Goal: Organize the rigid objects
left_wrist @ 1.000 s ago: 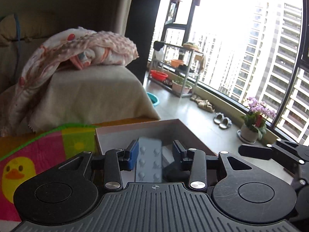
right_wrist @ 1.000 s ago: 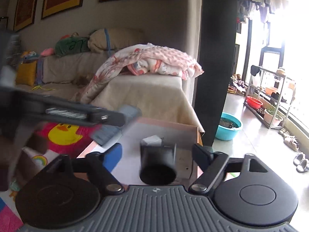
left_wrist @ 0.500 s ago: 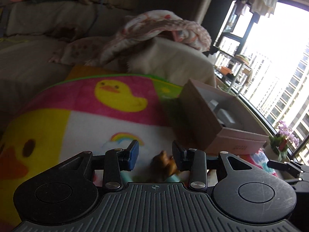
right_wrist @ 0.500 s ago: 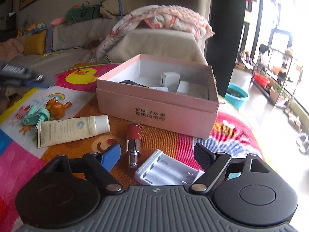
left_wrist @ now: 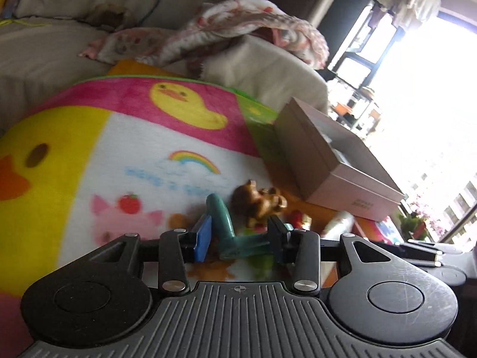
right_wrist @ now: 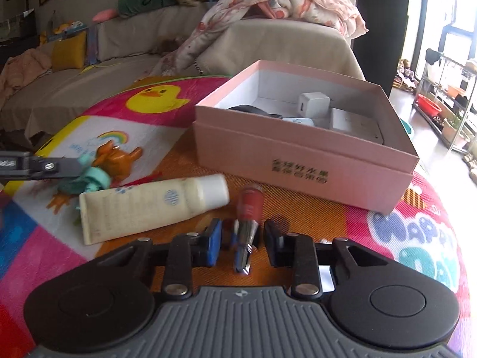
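My right gripper has come down on a red lipstick with a silver base that lies on the mat, and its jaws are shut on that base. My left gripper is low over the mat and its jaws are opening. A teal bent toy lies between them, and no pad clearly presses on it. A brown toy animal lies just beyond. In the right wrist view, one left finger reaches the teal toy from the left edge. The pink box stands open behind.
A cream tube lies left of the lipstick. The box holds a white charger cube, a flat white item and a dark object. A sofa with a crumpled blanket stands behind the colourful duck mat.
Both grippers left the box and sank to the mat. The left now straddles the teal toy. The right dropped over the lipstick and closed its wide jaws on it.
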The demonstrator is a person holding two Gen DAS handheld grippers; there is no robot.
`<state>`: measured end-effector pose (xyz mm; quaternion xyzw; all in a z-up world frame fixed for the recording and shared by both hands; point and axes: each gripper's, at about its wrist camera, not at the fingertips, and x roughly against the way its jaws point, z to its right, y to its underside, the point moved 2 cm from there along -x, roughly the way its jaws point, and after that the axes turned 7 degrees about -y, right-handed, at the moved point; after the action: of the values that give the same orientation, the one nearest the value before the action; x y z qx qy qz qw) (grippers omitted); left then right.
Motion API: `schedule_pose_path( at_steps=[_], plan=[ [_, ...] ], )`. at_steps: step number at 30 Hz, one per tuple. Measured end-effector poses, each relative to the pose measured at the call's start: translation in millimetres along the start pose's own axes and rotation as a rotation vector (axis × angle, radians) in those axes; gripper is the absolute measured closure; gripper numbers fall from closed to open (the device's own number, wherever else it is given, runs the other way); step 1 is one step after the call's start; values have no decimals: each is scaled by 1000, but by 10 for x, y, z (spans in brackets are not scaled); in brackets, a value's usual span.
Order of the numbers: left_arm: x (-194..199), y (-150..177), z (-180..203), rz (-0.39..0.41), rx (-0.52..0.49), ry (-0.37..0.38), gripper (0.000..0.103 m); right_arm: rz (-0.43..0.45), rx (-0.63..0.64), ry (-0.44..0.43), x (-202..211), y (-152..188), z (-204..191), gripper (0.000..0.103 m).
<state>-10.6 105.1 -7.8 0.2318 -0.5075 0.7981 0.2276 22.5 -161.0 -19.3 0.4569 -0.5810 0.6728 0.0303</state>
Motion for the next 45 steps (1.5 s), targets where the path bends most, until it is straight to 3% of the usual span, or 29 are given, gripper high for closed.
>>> schedule_pose_path(
  at_steps=[4, 6, 7, 8, 10, 12, 16, 21, 26, 31, 38, 45],
  plan=[
    [-100, 33, 221, -23, -44, 44, 55, -9, 31, -24, 174, 120, -95, 75],
    [-119, 64, 312, -43, -71, 78, 55, 5, 61, 1, 286, 168, -104, 70],
    [-125, 80, 349, -53, -88, 94, 55, 17, 73, 34, 341, 187, -91, 56],
    [-118, 94, 372, -57, -102, 99, 55, 38, 82, 69, 399, 197, -67, 34],
    [-73, 102, 392, -50, -123, 85, 56, 88, 71, 150, 512, 217, 21, 16],
    [5, 79, 393, -20, -135, 49, 56, 119, 30, 197, 588, 219, 169, 16],
    [204, -25, 413, 56, -157, -9, 56, 94, -106, 231, 546, 258, 516, 16],
    [278, -21, 686, 33, -249, 93, 56, 75, -256, 200, 410, 344, 723, 14],
    [168, 178, 1072, 17, -389, 141, 56, 53, -208, 106, 331, 324, 549, 14],
    [-7, 325, 1274, -35, -434, 196, 56, 39, -120, 89, 303, 330, 379, 14],
    [-209, 380, 1209, -41, -441, 137, 57, 66, -216, 90, 360, 351, 544, 14],
    [-225, 308, 1052, -42, -425, 104, 54, 67, -219, 97, 356, 356, 539, 14]
  ],
)
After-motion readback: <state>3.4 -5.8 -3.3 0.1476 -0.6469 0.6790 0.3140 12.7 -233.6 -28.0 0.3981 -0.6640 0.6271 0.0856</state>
